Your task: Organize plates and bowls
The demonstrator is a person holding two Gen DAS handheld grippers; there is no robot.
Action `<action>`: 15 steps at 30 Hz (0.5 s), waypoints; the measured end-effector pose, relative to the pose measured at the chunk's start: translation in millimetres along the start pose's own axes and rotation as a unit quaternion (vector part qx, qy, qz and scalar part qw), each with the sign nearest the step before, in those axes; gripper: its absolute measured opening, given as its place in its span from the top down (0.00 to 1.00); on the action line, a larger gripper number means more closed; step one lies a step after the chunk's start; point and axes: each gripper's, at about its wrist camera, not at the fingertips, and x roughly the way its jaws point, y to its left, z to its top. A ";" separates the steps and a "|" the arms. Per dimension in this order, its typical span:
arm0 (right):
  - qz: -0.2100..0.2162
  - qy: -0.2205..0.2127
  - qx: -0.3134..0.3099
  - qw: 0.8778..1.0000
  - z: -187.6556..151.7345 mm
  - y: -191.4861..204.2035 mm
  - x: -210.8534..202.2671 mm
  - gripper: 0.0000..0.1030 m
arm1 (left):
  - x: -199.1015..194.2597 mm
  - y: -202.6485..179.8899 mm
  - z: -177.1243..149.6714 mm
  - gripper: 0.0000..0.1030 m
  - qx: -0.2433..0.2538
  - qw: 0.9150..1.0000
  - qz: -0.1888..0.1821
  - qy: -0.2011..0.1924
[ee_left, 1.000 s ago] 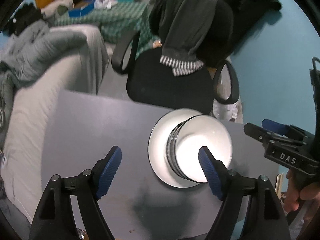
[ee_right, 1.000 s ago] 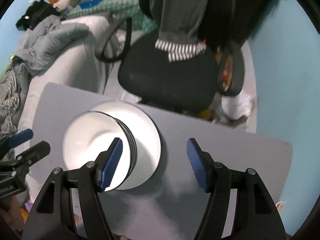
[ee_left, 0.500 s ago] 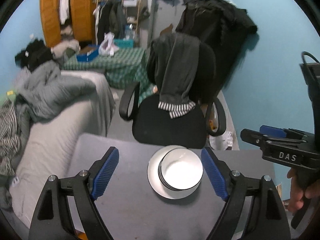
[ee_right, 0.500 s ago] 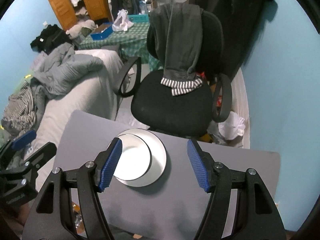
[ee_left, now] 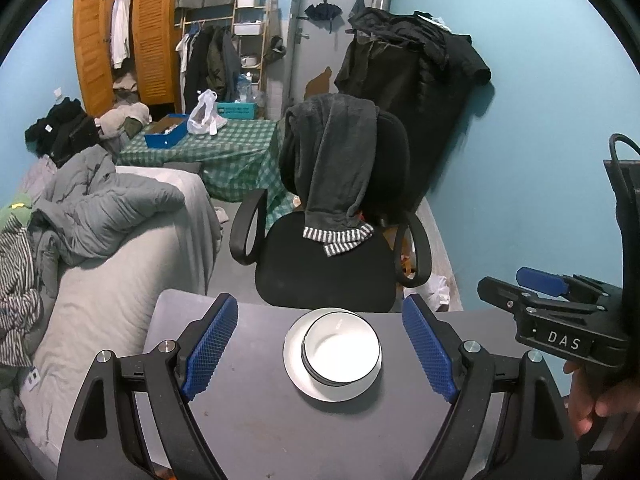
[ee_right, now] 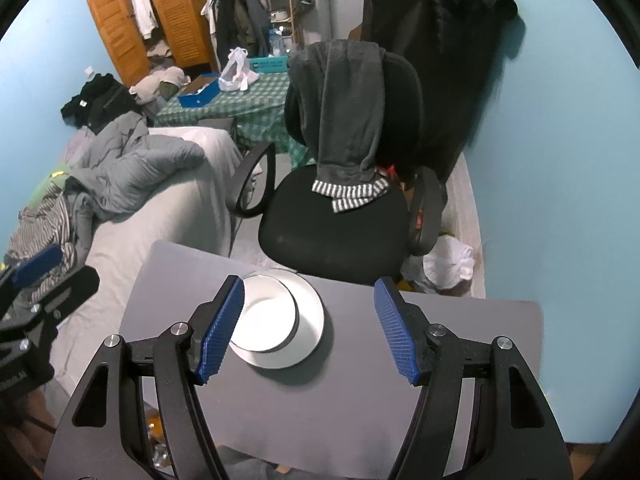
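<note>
A white bowl [ee_left: 340, 350] with a dark rim sits on a white plate [ee_left: 294, 364] near the far edge of the grey table [ee_left: 240, 420]. My left gripper [ee_left: 320, 308] hovers well above this stack, open, with nothing between its blue pads. In the right wrist view the bowl [ee_right: 264, 324] and plate [ee_right: 310, 320] lie below and left of centre. My right gripper [ee_right: 309, 282] is open and empty, high over the table [ee_right: 440, 360]. Each gripper shows in the other's view: the right gripper [ee_left: 500, 280] at the right edge, the left gripper [ee_right: 76, 264] at the left edge.
A black office chair [ee_left: 324, 272] draped with a grey garment stands just past the table's far edge. A bed with a grey duvet [ee_left: 100, 208] runs along the left. The blue wall [ee_left: 520, 160] is on the right. A person's hand [ee_left: 588, 392] holds the right gripper.
Both grippers have risen away from the bowl and plate, which now look smaller and lower in both views. The cameras have tilted up, showing more of the room. The stack has not moved.
</note>
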 end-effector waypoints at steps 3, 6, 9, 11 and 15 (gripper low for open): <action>0.005 -0.001 0.011 1.000 -3.5 -1.6 -4.0 0.36 | -0.5 -0.8 -1.5 0.17 0.001 1.000 0.003 0.002; 0.009 -0.001 0.015 1.000 -5.3 -4.1 -7.8 0.36 | 0.1 -0.6 -4.0 0.17 0.001 1.000 0.002 0.009; 0.010 0.001 0.017 1.000 -5.3 -5.5 -10.3 0.36 | -2.2 -0.2 -7.1 0.17 -0.004 1.000 0.005 0.011; 0.007 -0.003 0.018 1.000 -4.2 -5.2 -13.9 0.36 | -3.2 -1.2 -7.4 0.17 -0.004 1.000 0.007 0.010; 0.006 -0.007 0.022 1.000 -3.7 -5.6 -18.9 0.36 | -3.4 -2.6 -9.7 0.17 -0.006 1.000 0.006 0.016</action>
